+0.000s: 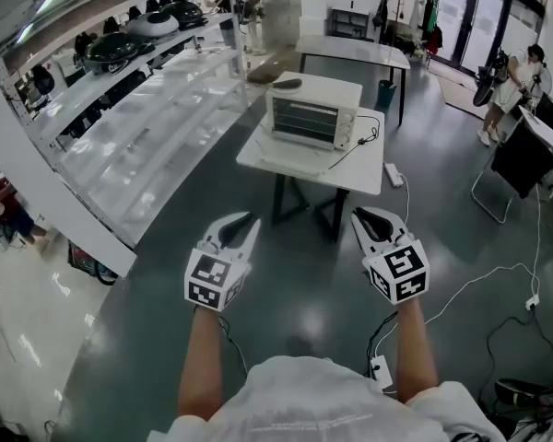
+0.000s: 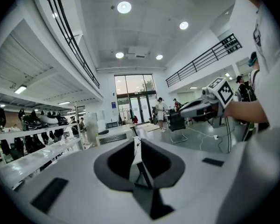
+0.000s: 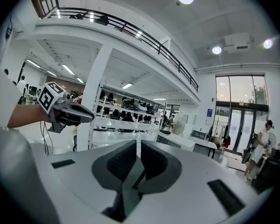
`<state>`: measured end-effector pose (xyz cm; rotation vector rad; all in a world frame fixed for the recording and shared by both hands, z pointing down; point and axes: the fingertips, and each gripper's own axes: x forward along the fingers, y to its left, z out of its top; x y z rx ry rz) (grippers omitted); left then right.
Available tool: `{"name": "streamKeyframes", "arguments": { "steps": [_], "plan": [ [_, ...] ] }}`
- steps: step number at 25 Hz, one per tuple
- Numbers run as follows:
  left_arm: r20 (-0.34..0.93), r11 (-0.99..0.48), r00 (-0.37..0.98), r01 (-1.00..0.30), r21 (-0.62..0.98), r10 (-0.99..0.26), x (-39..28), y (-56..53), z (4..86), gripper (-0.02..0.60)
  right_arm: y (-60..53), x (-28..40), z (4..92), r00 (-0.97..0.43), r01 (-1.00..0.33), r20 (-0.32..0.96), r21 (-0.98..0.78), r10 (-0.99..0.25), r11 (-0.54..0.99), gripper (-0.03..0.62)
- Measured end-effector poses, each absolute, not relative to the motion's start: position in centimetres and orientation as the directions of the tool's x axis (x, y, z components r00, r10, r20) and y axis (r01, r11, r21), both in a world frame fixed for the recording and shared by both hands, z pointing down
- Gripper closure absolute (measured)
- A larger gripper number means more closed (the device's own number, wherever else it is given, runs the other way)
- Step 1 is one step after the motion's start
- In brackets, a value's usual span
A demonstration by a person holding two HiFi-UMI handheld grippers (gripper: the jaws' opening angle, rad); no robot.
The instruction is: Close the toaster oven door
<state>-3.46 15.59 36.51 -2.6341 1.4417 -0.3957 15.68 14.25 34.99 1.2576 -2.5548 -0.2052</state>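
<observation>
Toaster oven [image 1: 309, 118]: stands on the white bench [image 1: 304, 171], set back from the near edge and closer to the left edge than the right. Bare bench top lies in front of it and to its right. From the head view the glass door appears upright against the oven front, with the racks visible through it; the oven is too small in the picture to confirm the latch line. A dark, flat item [image 1: 288, 84] rests on the oven's top. It is too small to identify.

Cable [image 1: 358, 145]: black, runs from the oven's right side across the bench towards the right edge. A white power strip [image 1: 394, 175] lies on the grey floor [image 1: 286, 274] just beside the bench's right edge.

Left tongs [image 1: 251, 219]: jaws together, nothing between them. Held level over the floor, well short of the bench's near edge and touching nothing.

Right tongs [image 1: 359, 215]: jaws together, nothing between them. Held beside the left tongs at about the same height, well apart from the bench and the oven.

Surroundings: long white shelving [image 1: 147, 145] runs along the left of the floor. A second white table [image 1: 355, 49] stands beyond the bench. A person [image 1: 514, 79] is at the far right, well apart from the bench.
</observation>
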Motion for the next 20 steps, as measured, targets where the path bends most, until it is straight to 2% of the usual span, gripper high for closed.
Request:
{"name": "streamKeyframes", "arguments": {
  "steps": [1, 2, 3, 4, 20],
  "plan": [
    [0.172, -0.544, 0.517, -0.811, -0.216, -0.839, -3.6, 15.6, 36.5, 0.560, 14.3, 15.5, 35.1, -0.579, -0.752, 0.195, 0.248, -0.792, 0.611, 0.572],
    [0.173, -0.547, 0.520, -0.810, -0.211, -0.836, -3.8, 15.7, 36.7, 0.545, 14.3, 15.4, 35.2, -0.579, -0.752, 0.199, 0.244, -0.791, 0.612, 0.543],
    [0.175, -0.551, 0.523, -0.808, -0.210, -0.834, -4.0, 15.7, 37.0, 0.477, 14.3, 15.2, 35.3, -0.579, -0.752, 0.204, 0.240, -0.789, 0.614, 0.496],
    [0.176, -0.553, 0.525, -0.805, -0.215, -0.833, -4.1, 15.8, 37.1, 0.454, 14.4, 15.1, 35.5, -0.581, -0.750, 0.210, 0.238, -0.787, 0.617, 0.485],
    [0.189, -0.555, 0.525, -0.811, -0.184, -0.830, -10.2, 17.2, 39.1, 0.456, 16.7, 10.4, 38.0, -0.546, -0.787, 0.247, 0.174, -0.800, 0.591, 0.485]
  ]
}}
